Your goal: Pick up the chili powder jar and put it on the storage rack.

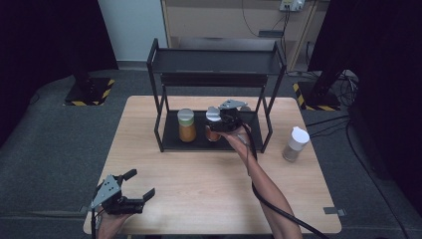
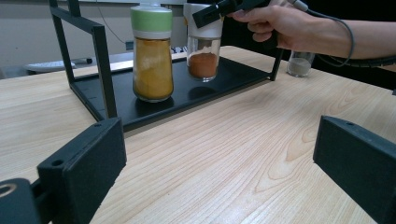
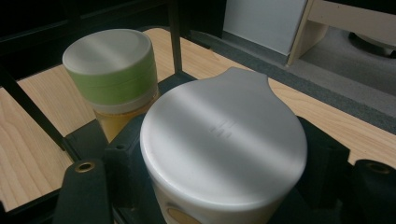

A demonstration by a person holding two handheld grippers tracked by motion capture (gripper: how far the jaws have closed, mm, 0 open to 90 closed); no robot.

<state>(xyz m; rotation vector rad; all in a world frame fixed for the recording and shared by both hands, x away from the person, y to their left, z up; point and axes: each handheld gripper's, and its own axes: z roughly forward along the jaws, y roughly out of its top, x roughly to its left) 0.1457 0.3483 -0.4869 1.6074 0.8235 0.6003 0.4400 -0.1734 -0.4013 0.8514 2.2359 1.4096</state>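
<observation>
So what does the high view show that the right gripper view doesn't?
High view alone: the rack's top shelf, a third jar with pale powder standing on the table to the right of the rack, and the left gripper, jaws apart, at the near left corner. Right gripper view alone: its jaws flanking the white cap, with a faint mark on top. Both: the green-lidded jar and the white-capped jar on the rack's bottom shelf.
</observation>
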